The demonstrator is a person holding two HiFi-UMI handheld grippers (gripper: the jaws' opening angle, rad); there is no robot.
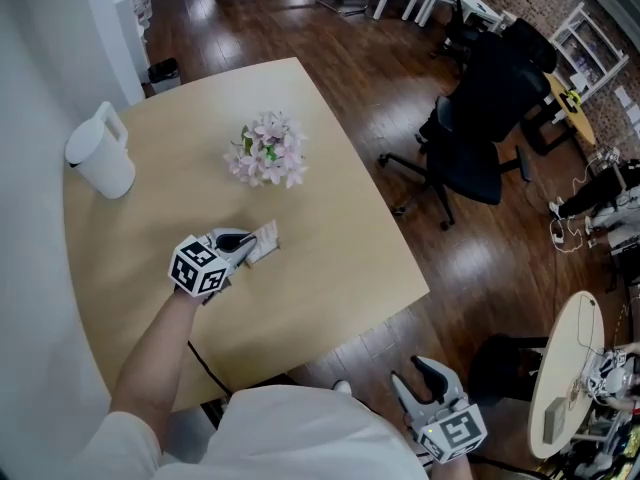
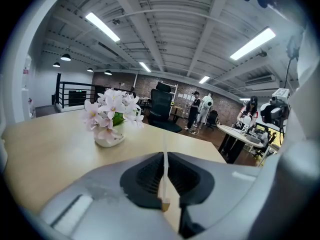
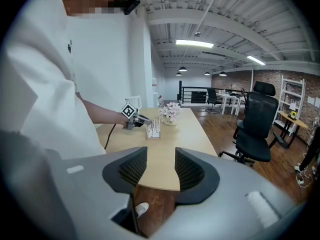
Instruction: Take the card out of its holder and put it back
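**L gripper clamps card in holder**

L gripper (image 1: 245, 240) is shut on card (image 2: 164, 174). Card sits edge-on btwn pads, upright, lower end at holder (image 3: 153, 135) on table (image 1: 330, 268), prob set for pulling it out. R gripper (image 3: 160, 171) hangs off table edge, jaws apart, nothing btwn, keeping clear

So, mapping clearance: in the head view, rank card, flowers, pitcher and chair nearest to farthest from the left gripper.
1. Card, clamped in the left gripper.
2. Flowers, table centre.
3. Pitcher, left edge.
4. Chair, on floor, right.
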